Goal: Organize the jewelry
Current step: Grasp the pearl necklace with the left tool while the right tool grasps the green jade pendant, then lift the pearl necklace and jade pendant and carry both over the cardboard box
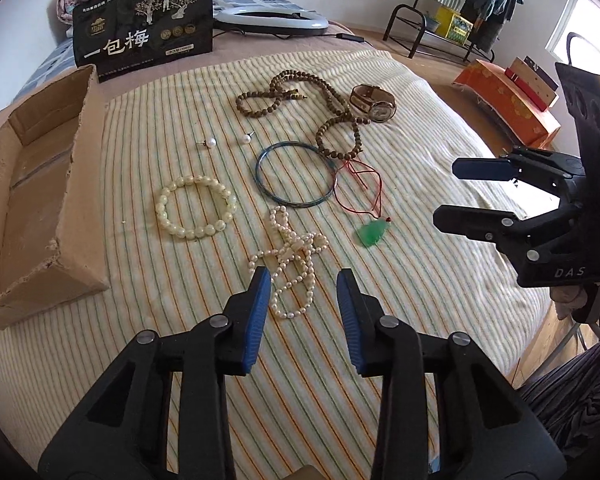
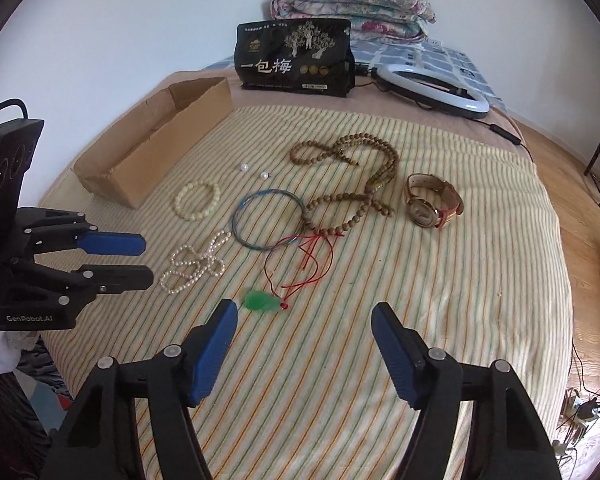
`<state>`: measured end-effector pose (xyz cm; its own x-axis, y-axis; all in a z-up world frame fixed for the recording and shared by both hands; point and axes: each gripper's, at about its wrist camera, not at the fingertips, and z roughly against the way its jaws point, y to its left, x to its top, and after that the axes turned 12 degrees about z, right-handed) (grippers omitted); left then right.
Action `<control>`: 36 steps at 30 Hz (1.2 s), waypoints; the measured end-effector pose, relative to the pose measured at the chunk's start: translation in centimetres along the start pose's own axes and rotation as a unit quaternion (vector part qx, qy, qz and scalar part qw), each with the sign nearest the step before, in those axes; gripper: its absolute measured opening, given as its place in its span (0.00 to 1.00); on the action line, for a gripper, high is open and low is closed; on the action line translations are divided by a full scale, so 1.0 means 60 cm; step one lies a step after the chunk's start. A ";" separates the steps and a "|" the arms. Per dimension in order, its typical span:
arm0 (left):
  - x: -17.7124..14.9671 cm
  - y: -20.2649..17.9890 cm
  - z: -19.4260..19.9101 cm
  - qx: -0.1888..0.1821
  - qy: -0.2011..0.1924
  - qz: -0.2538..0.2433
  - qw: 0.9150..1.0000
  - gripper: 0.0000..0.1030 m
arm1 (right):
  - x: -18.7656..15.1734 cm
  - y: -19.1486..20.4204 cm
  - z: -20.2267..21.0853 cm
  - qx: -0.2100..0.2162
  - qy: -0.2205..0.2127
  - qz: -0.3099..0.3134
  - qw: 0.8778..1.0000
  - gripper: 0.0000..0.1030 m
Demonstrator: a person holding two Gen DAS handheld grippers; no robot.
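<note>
- Where the striped cloth (image 1: 400,300) covers the bed, spread with loose jewelry, none of it yet in the cardboard box (image 1: 32,216) lying open-topped at the far left edge of the cloth.
- Left gripper (image 1: 303,276): tilted down over the near part of the cloth, jaws partly apart, holding nothing; pearl necklace (image 1: 290,264) seen between the blue pads but flat on the cloth, not touched.
- Right gripper (image 2: 306,312): jaws wider apart, holding nothing; green jade pendant (image 2: 260,301) on its red cord (image 2: 300,264) just beyond the left fingertip, on the cloth.
- Left of the pearl necklace: cream bead bracelet (image 1: 196,207), a closed ring lying flat, near the box.
- Centre: blue bangle (image 1: 295,174), its right rim overlapped by the red cord and touching the brown bead strand (image 1: 320,116).
- Beyond the bangle: brown bead strand looped across the far middle of the cloth.
- Far right of the beads: wristwatch (image 1: 374,103), resting on its side, touching the strand.
- Between cream bracelet and brown beads: two pearl studs (image 1: 228,140), a little apart from each other.
- Behind the cloth: black snack bag (image 1: 144,24) upright, white ring light (image 1: 272,20) flat to its right, folded quilt (image 2: 352,8) at the wall.
</note>
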<state>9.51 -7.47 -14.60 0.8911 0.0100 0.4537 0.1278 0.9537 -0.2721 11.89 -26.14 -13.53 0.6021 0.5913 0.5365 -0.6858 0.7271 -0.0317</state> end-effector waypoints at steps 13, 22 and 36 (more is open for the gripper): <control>0.016 0.000 -0.066 0.029 0.016 -0.032 0.999 0.34 | 0.005 0.024 -0.063 0.028 0.037 0.049 0.998 0.55; 0.021 0.018 -0.073 0.042 0.016 -0.025 0.999 0.11 | 0.011 0.031 -0.094 0.030 0.051 0.067 0.996 0.51; 0.021 0.025 -0.069 0.032 0.014 -0.014 0.999 0.07 | 0.016 0.048 -0.102 0.021 0.050 0.088 0.995 0.29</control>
<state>12.63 -7.28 -17.96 0.8992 -0.0242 0.4369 0.1254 0.9708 -0.2044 13.01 -21.33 -18.25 0.5075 0.7413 0.4392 -0.7996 0.5952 -0.0806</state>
